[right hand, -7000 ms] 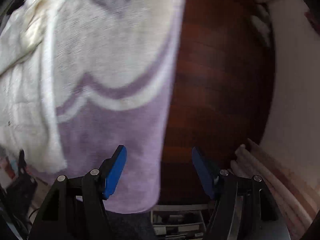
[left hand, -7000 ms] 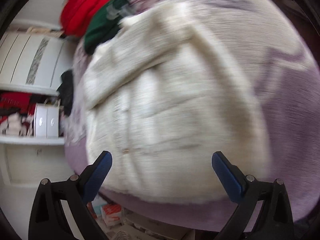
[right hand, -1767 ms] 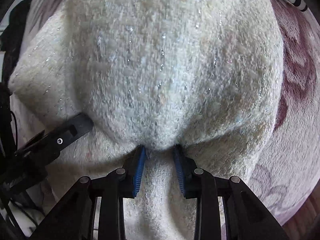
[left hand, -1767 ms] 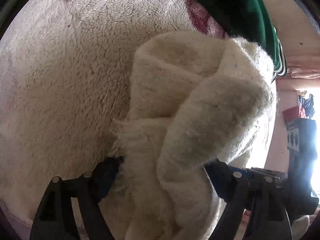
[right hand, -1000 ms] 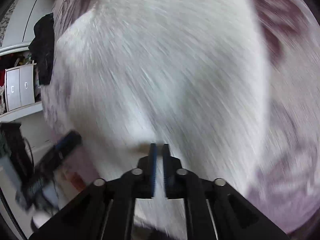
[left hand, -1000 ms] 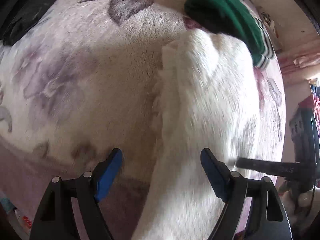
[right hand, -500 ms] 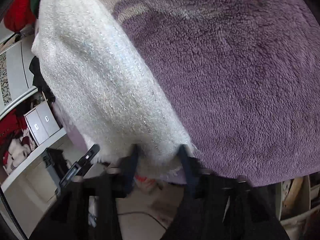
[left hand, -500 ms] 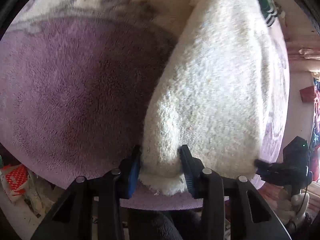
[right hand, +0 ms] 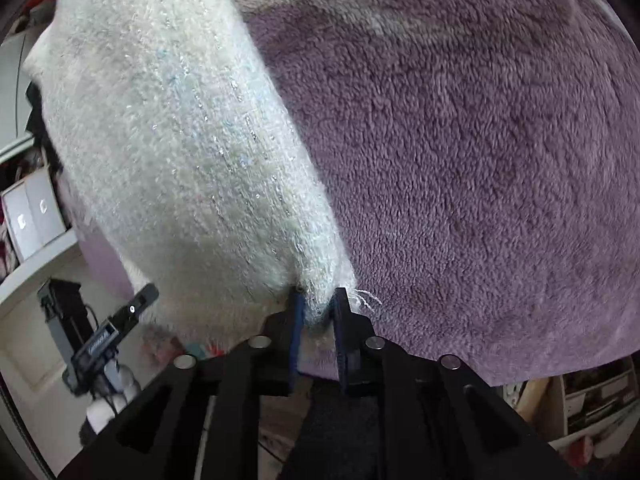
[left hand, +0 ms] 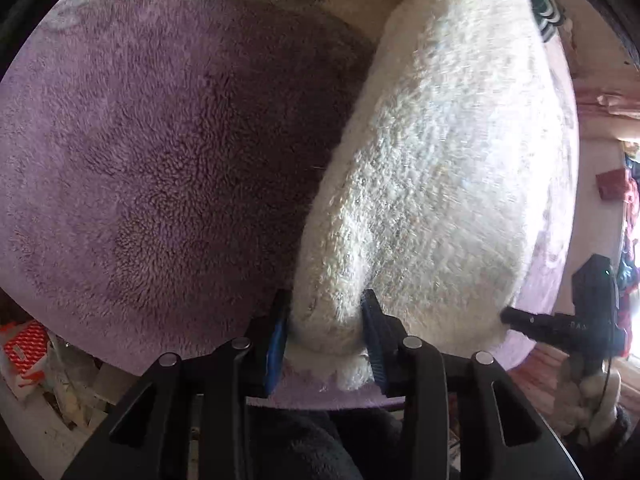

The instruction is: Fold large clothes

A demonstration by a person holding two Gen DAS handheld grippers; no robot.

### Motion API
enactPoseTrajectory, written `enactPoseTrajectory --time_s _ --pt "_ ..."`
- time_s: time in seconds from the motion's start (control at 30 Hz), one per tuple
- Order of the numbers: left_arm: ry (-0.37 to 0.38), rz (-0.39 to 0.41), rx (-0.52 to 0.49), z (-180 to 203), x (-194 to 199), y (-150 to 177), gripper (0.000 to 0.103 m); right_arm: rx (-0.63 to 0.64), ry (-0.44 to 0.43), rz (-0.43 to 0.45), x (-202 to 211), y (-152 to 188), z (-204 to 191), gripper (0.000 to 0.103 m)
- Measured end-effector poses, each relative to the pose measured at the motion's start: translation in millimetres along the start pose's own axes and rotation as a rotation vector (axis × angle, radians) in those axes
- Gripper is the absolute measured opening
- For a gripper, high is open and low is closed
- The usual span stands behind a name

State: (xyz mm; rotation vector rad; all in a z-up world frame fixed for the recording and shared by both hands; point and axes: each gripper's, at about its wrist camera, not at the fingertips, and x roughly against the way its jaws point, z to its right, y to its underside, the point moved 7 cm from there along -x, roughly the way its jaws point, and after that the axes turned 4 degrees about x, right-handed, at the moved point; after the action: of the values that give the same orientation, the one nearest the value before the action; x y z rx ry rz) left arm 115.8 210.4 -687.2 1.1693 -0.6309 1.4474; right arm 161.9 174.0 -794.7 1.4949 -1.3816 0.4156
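Observation:
A cream fuzzy sweater (left hand: 432,168) lies folded lengthwise on the purple fleece blanket (left hand: 152,152). My left gripper (left hand: 326,332) is shut on the sweater's near left corner at the blanket's front edge. My right gripper (right hand: 316,316) is shut on the near right corner of the same sweater (right hand: 172,128), which has glittery threads. The right gripper's body shows at the right in the left wrist view (left hand: 560,324), and the left gripper's body shows at the lower left in the right wrist view (right hand: 112,336).
The purple blanket (right hand: 480,160) covers the bed to the right of the sweater. A green striped garment (left hand: 544,12) lies at the far end. White shelves with boxes (right hand: 32,216) stand to the left. A red-patterned package (left hand: 24,352) lies on the floor.
Both grippers came from the sweater's far fold back to its near edge and closed on its two near corners. The right gripper has tightened since half a second ago.

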Motion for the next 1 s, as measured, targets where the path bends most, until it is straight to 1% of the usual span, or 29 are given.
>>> enactPoseTrajectory --time_s 0.03,0.07,0.1,0.13,0.17,0.2,0.27,0.3,0.33,0.37,0.43,0.47,0.5,0.53,0.6,0.63,0.67,0.7,0.73,0.77,0.8,0.83,0.87,0.9,0.97,1.0 --pt "0.018 0.001 -0.004 -5 14 6 0.036 0.012 -0.031 -0.005 3 0 0 0.029" --pt "0.043 0.007 -0.003 -5 22 8 0.039 0.024 -0.065 0.006 7 0 0 0.032" --pt "0.088 0.012 0.000 -8 32 9 0.041 0.034 -0.089 0.027 11 -1 -2 0.042" --pt "0.111 0.011 0.005 -11 36 9 0.055 0.048 -0.115 0.043 12 -3 -3 0.057" --pt "0.130 0.004 0.015 -16 36 9 0.072 0.057 -0.139 0.050 9 -5 -4 0.063" --pt "0.146 -0.001 0.027 -26 34 7 0.073 0.073 -0.179 0.055 1 -7 -6 0.067" --pt "0.183 -0.018 0.053 -39 20 2 0.073 0.071 -0.296 0.027 -21 -13 -7 0.067" --pt "0.207 -0.023 0.065 -42 11 -3 0.073 0.066 -0.321 0.019 -33 -17 -8 0.067" --pt "0.225 -0.022 0.067 -41 8 -5 0.073 0.055 -0.353 0.022 -47 -22 -12 0.069" --pt "0.239 -0.013 0.065 -40 2 -9 0.073 0.060 -0.402 0.028 -54 -25 -16 0.070" --pt "0.257 -0.001 0.050 -38 -1 -17 0.073 0.073 -0.487 0.049 -67 -32 -39 0.072" --pt "0.258 0.004 0.043 -35 -2 -20 0.078 0.067 -0.538 0.050 -72 -34 -54 0.072" --pt "0.258 0.008 0.039 -29 -7 -20 0.079 0.066 -0.570 0.047 -79 -37 -67 0.072" --pt "0.257 0.015 0.035 -27 -10 -24 0.080 0.071 -0.584 0.043 -70 -48 -71 0.072" --pt "0.244 0.040 0.020 -21 -9 -22 0.080 0.099 -0.598 0.041 -74 -56 -87 0.072" --pt "0.244 0.058 0.015 -22 -1 -15 0.080 0.106 -0.604 0.042 -83 -58 -101 0.064" --pt "0.252 0.100 -0.003 -18 6 -15 0.077 0.107 -0.609 0.044 -88 -58 -111 0.048" --pt "0.252 0.127 -0.029 -12 11 -19 0.065 0.095 -0.620 0.049 -94 -60 -123 0.021" --pt "0.232 0.126 -0.043 -9 2 -32 0.040 0.088 -0.624 0.069 -91 -61 -134 0.021" --pt "0.235 0.132 -0.046 -3 2 -30 0.028 0.095 -0.613 0.094 -92 -59 -142 0.021" --pt "0.228 0.140 -0.040 1 1 -31 0.027 0.097 -0.608 0.110 -92 -53 -153 0.020" --pt "0.224 0.141 -0.038 2 6 -27 0.021 0.088 -0.620 0.113 -89 -50 -158 0.020" --pt "0.240 0.136 -0.031 2 11 -19 0.016 0.076 -0.621 0.117 -90 -41 -163 0.020" --pt "0.257 0.130 -0.018 -2 17 -14 0.016 0.067 -0.627 0.116 -88 -32 -170 0.019" --pt "0.301 0.109 0.010 -10 33 10 0.014 0.039 -0.629 0.102 -87 -15 -177 0.017" --pt "0.315 0.086 0.031 -12 38 23 0.013 0.017 -0.643 0.075 -88 -2 -183 0.017"
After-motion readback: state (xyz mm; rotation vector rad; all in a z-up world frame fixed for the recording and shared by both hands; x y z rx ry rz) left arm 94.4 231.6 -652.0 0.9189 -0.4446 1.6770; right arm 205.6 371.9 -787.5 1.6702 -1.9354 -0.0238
